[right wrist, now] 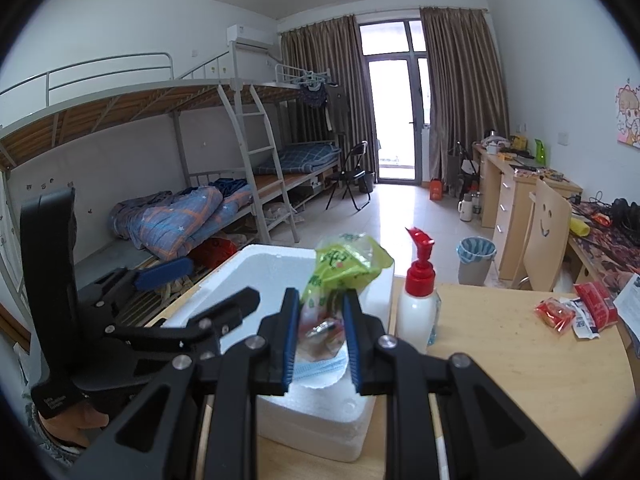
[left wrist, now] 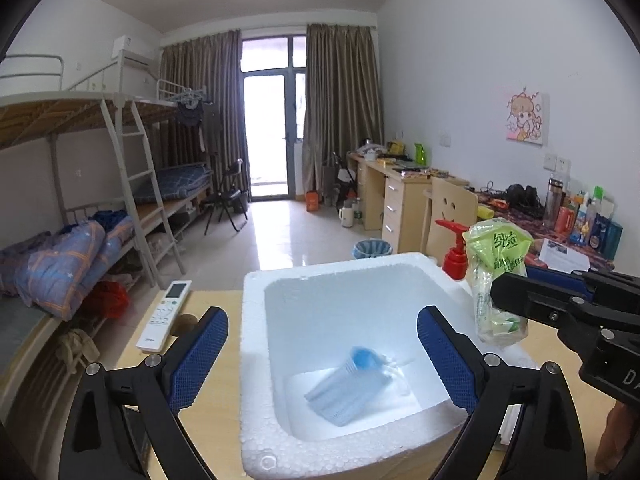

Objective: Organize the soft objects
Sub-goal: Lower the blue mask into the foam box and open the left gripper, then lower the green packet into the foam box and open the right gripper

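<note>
Blue-padded fingers (right wrist: 290, 336) of your right gripper (right wrist: 320, 336) pinch the lower part of the green plastic packet (right wrist: 344, 264), narrow, its top flopping free above the pads. You hold it over the near rim of the foam box (right wrist: 280, 264). Risk: thin film may slip, or the packet drops on the rim and falls outside. Your left gripper (left wrist: 322, 356) spreads wide and empty over the box; a blue mask (left wrist: 352, 388) lies inside.
</note>
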The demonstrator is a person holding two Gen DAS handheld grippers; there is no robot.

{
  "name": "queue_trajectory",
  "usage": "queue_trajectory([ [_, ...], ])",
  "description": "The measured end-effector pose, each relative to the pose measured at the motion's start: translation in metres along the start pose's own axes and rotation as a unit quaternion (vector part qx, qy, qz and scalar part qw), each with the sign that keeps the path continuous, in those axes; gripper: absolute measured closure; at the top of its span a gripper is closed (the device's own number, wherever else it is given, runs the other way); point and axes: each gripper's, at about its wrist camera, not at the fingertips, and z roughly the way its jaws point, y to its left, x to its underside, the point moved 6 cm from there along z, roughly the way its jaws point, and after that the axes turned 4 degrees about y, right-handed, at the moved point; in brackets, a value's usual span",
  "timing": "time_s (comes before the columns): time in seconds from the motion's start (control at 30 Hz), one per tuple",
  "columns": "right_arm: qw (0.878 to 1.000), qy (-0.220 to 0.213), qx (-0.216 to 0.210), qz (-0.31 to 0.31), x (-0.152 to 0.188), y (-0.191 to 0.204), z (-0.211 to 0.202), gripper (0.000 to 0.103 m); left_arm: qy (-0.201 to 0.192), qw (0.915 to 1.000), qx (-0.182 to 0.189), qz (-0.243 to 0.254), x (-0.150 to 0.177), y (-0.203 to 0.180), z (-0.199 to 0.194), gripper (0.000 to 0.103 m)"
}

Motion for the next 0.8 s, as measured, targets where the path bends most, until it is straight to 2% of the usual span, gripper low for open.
queue_trajectory([
  [0.4, 1.000, 0.005, 0.007, -0.005, 0.000, 0.000, 0.003, 0.078, -0.011, 0.9999, -0.007, -0.004, 0.000, 0.003, -0.008, 0.003],
  [0.8, 1.000, 0.015, -0.005, -0.017, 0.001, 0.008, 0.019, 0.078, -0.020, 0.9976, -0.062, -0.024, 0.008, 0.040, -0.025, 0.003],
])
